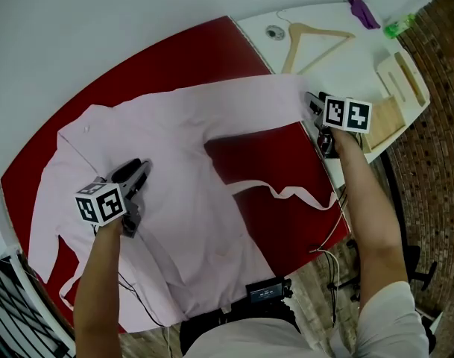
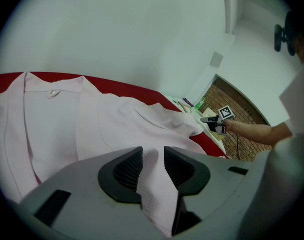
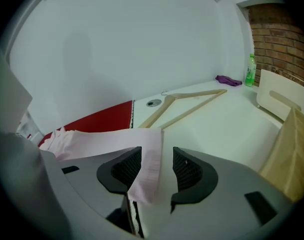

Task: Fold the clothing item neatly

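Wooden hanger [image 1: 323, 30], green bottle [image 1: 398, 27] beyond pink shirt [image 1: 174, 148]

Plain workroom: red table [image 1: 275, 200], white desk [image 1: 346, 62], brick wall [image 3: 277, 44].

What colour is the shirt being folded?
Pale pink; the shirt shows best in the head view.

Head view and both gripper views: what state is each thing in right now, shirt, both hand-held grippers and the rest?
Shirt: spread on the red table, one sleeve stretched right.
Left hand-held gripper: shut on a fold of the shirt.
Right hand-held gripper: open, sleeve cuff loose between the jaws.
Hanger: empty, lying flat on the white table.
Green bottle: upright.
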{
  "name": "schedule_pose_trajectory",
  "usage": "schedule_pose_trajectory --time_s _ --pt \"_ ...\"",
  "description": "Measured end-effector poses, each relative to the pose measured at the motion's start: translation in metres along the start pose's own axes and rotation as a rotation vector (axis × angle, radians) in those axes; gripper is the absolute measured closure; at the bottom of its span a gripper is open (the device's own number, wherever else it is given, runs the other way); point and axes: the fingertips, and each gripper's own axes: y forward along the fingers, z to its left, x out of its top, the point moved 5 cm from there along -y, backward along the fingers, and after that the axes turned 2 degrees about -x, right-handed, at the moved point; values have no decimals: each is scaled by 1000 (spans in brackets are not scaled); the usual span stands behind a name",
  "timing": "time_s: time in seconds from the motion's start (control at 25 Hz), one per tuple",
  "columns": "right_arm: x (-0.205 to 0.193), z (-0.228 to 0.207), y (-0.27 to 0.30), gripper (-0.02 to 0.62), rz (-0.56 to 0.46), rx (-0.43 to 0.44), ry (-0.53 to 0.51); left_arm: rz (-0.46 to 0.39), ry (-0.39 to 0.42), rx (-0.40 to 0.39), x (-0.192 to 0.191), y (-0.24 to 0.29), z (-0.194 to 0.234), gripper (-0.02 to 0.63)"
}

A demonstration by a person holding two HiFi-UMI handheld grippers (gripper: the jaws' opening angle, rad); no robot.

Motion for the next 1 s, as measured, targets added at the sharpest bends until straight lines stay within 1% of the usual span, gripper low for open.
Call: schedule_pose_trajectory --time_s 0.16,0.28,0.4,0.52,0.56,0.6,0.64,0.68,0.76,0.88,1.0 --pt "8 -4 30 416 49 -50 -9 6 21 19 8 0 4 491" --pt "9 -10 37 417 77 -93 -19 -2 33 32 20 4 10 491" --pt "11 -10 40 417 78 -91 -21 -1 30 61 25 7 17 491" --pt "8 -10 38 421 63 -76 -54 29 24 68 22 12 19 491" --pt "6 -7 37 450 61 -66 -74 39 23 72 20 13 21 491" --pt "5 -2 37 498 60 -57 -95 48 22 77 18 14 22 491" --pt "5 2 38 533 63 -52 -112 54 20 81 16 13 24 491" --pt "6 5 39 554 66 -53 -122 58 18 85 15 13 26 491" --pt "9 5 40 561 68 -65 -110 59 11 90 15 13 28 491" --pt "16 -4 33 563 39 -80 -71 59 8 97 15 13 29 491" --pt "24 -6 24 563 13 -80 -71 67 15 102 14 14 30 491"
